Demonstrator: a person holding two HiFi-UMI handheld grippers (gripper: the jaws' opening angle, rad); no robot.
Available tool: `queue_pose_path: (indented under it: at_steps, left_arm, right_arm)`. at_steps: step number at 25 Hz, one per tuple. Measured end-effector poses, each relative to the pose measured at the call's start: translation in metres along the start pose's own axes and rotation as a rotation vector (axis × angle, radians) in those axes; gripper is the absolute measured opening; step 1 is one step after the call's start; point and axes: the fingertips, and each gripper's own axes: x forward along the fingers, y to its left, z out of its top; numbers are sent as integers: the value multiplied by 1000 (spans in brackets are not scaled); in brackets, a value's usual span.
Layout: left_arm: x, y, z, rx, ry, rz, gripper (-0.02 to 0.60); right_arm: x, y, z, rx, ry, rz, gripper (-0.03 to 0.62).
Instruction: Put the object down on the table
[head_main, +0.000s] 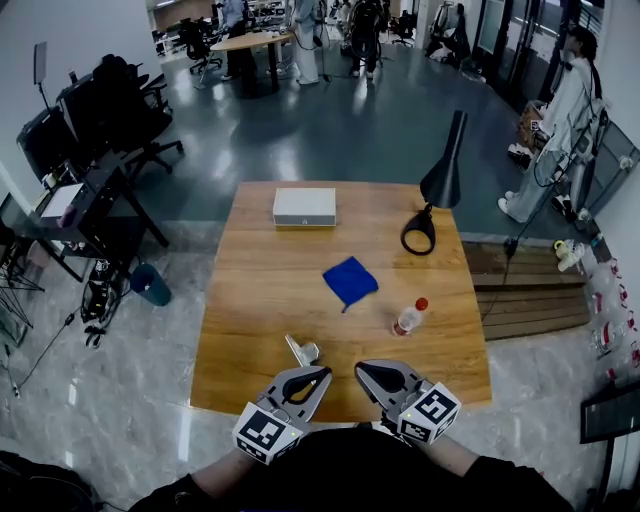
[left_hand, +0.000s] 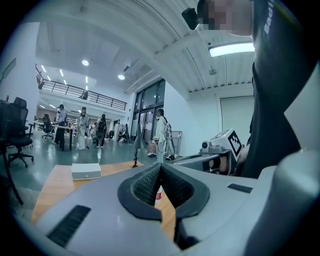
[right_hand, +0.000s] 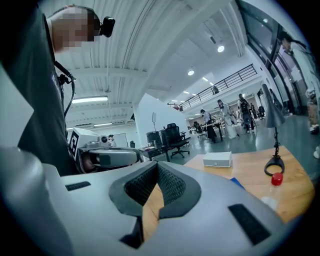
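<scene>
A small silvery object (head_main: 302, 350) lies on the wooden table (head_main: 250, 330) near its front edge. It sits just beyond the tips of my left gripper (head_main: 322, 373) and apart from them. In the left gripper view the left gripper (left_hand: 160, 167) has its jaws together with nothing between the pads. My right gripper (head_main: 362, 368) hovers beside it over the front edge. Its jaws (right_hand: 156, 167) also meet at the tips and hold nothing. The silvery object does not show in either gripper view.
A blue cloth (head_main: 350, 280) lies mid-table, with a clear bottle with a red cap (head_main: 409, 317) on its side to the right. A white box (head_main: 304, 206) and a black desk lamp (head_main: 440, 180) stand at the back. People stand beyond the table.
</scene>
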Motion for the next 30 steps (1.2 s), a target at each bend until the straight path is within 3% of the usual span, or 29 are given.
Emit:
queue_pose_path:
  at_steps: [10,30]
  left_arm:
    - [-1,-6,-1,-10,-10,-16,8]
    - [1,-11,-4,-5,3,-31,8]
  right_arm:
    - [1,17,9,-62,-21,50,5]
    - [-4,16,7,-58,-14,42,5]
